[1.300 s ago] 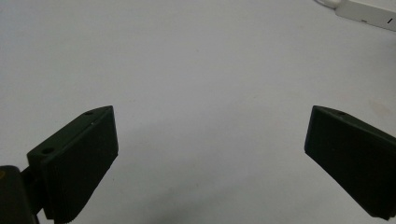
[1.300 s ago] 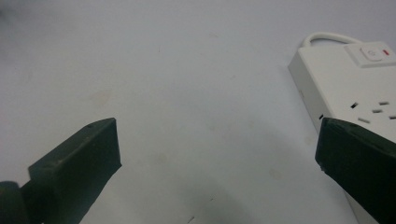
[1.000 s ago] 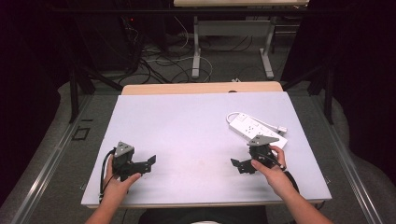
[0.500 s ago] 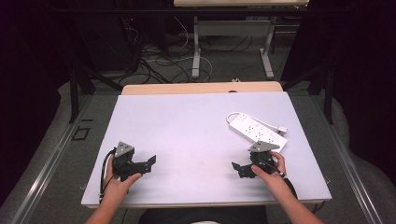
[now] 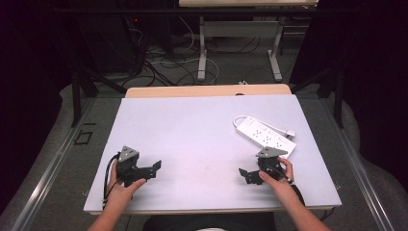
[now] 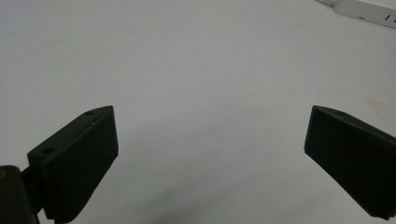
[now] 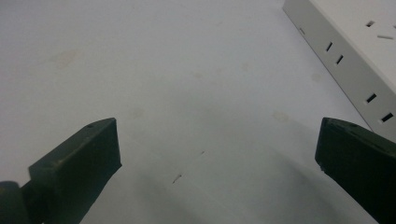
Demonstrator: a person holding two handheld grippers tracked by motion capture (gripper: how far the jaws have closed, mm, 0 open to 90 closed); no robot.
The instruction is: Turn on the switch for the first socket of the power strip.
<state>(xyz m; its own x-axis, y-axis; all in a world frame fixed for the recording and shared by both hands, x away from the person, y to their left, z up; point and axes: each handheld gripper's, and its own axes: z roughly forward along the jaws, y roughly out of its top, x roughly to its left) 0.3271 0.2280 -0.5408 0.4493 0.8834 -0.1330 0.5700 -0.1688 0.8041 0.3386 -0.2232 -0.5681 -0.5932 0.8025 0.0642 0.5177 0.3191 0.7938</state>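
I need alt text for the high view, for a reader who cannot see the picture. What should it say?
A person's two hands each hold a black gripper low over a white table: the left gripper and the right gripper, both open and holding nothing. A white power strip lies flat on the table just beyond the right gripper, apart from its fingers.

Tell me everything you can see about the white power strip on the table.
The power strip is a long white block, plastic by its look, lying flat and slanted on the right side of the table. Its top carries rows of dark outlet slots, and a white cord loops along its far side. It lies just beyond the right tool, whose jaws stand open; nothing grips it.
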